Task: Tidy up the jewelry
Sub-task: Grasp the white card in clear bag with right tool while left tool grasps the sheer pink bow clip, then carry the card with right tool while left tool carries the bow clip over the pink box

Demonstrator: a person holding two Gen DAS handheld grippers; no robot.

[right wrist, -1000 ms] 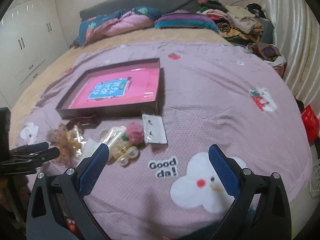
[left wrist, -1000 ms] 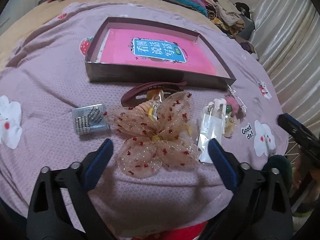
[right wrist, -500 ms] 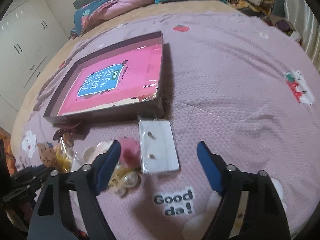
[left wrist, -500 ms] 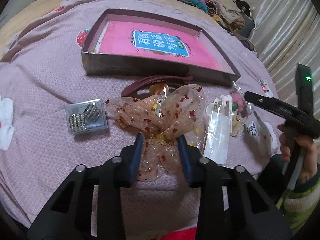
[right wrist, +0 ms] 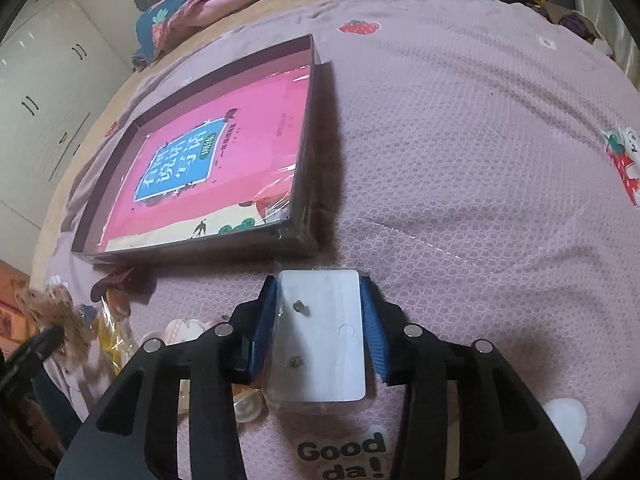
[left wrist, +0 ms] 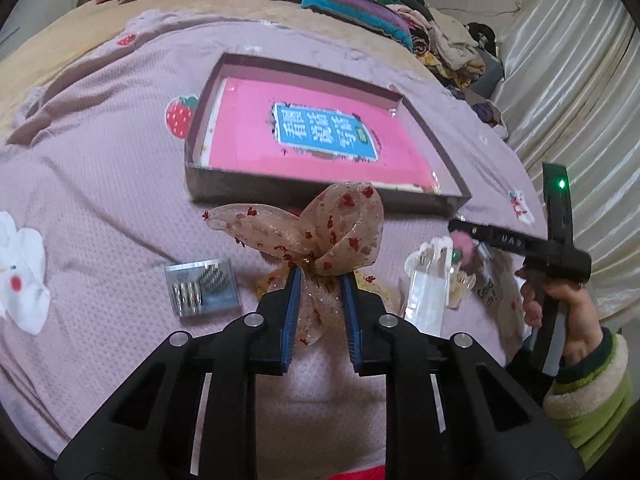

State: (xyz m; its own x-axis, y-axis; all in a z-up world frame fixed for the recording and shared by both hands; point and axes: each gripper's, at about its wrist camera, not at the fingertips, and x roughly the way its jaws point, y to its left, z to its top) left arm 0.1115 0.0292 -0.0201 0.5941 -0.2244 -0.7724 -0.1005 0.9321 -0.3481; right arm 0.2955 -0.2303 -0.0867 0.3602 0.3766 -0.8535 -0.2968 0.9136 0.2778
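My left gripper [left wrist: 319,276] is shut on a beige gauze hair bow with red dots [left wrist: 320,228] and holds it lifted above the bedspread. My right gripper [right wrist: 319,286] is closed on the sides of a white earring card in a clear sleeve [right wrist: 320,336], which lies flat on the bed. The right gripper also shows in the left wrist view [left wrist: 464,226]. A shallow dark box with a pink book inside [left wrist: 312,136] lies beyond; it also shows in the right wrist view [right wrist: 208,152].
A small clear case of metal clips [left wrist: 202,286] lies left of the bow. A clear packet [left wrist: 426,292] and pink pompom items [left wrist: 464,246] lie right. Pearl pieces [right wrist: 248,404] lie under the card's near edge. Folded clothes [left wrist: 440,44] are piled at the back.
My left gripper closed fully on the bow and lifted it off the bed. My right gripper moved down to the earring card and closed on its sides.
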